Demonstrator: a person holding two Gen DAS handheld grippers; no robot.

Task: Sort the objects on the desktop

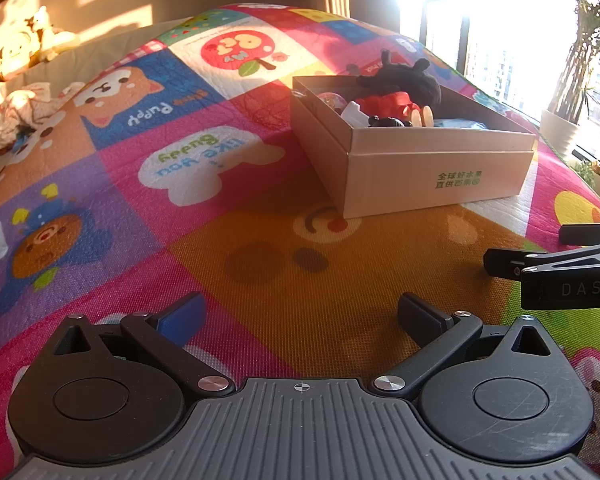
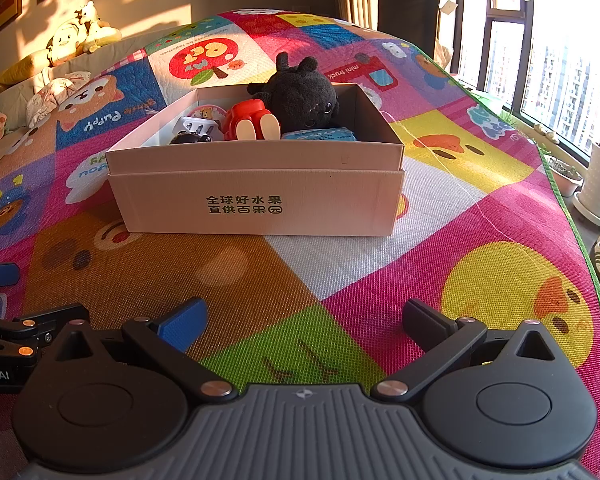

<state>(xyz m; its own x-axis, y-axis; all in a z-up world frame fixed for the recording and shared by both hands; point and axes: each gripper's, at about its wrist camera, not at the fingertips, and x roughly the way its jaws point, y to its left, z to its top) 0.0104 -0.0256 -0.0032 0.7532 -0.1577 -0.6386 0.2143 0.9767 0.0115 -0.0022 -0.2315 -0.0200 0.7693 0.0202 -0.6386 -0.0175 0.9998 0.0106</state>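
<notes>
Both my grippers, left and right: jaws apart, empty. Box mid-mat; black plush soft, light — I'd pinch body.

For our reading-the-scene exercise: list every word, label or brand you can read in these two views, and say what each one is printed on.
"全球好水果 直供百果园": front of the cardboard box.
"little Puppy": dog panel of the play mat, read upside down.
"mini truck": red truck panel of the mat.
"like you": speech bubble on the mat.
"DAS": body of the right gripper.
"oot.AI", cut off: body of the left gripper.
Print on the blue packet in the box: too blurred.
</notes>
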